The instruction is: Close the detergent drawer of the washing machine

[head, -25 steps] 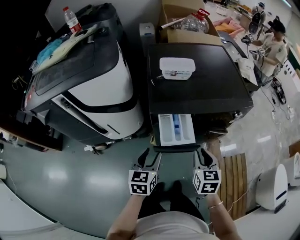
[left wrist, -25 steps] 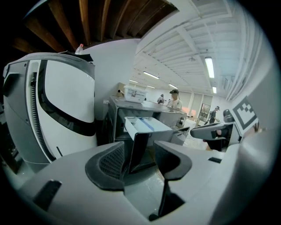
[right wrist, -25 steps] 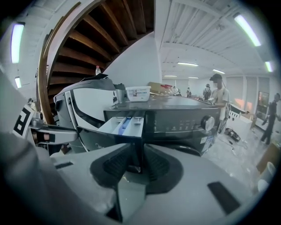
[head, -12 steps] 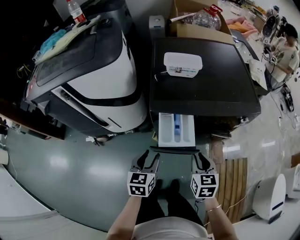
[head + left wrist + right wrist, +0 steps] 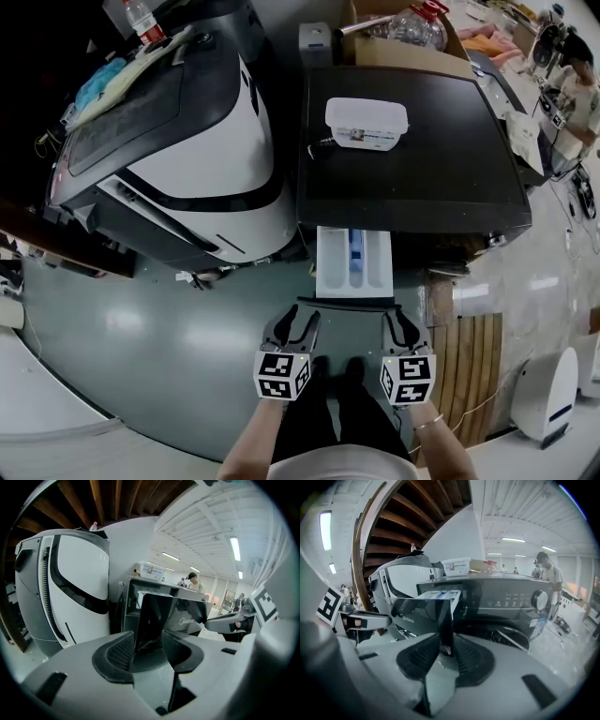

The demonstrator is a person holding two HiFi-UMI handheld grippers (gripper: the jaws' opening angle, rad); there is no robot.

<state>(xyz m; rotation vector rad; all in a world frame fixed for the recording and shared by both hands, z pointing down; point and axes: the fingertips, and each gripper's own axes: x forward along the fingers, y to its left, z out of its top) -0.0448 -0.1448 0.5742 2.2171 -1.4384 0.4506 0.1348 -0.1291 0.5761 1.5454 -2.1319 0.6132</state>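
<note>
The black washing machine (image 5: 412, 178) has its detergent drawer (image 5: 353, 261) pulled out, showing white compartments and a blue insert. The drawer's dark front panel (image 5: 347, 302) faces me. My left gripper (image 5: 294, 322) hangs just before the panel's left end. It is open, and the panel (image 5: 159, 620) shows through the gap of my left gripper (image 5: 149, 644). My right gripper (image 5: 399, 322) is at the panel's right end. It is open too, and the panel's right edge (image 5: 445, 620) lines up with the gap of my right gripper (image 5: 446, 651). I cannot tell whether either touches the panel.
A white plastic box (image 5: 366, 124) lies on the washer's top. A big white-and-black machine (image 5: 187, 150) stands close on the left. Behind are a cardboard box with bottles (image 5: 403, 42) and a person (image 5: 581, 94) at far right. A wooden slat mat (image 5: 469, 366) lies on the floor at right.
Both grippers have sunk a little in front of the drawer. The drawer has stayed pulled out.
</note>
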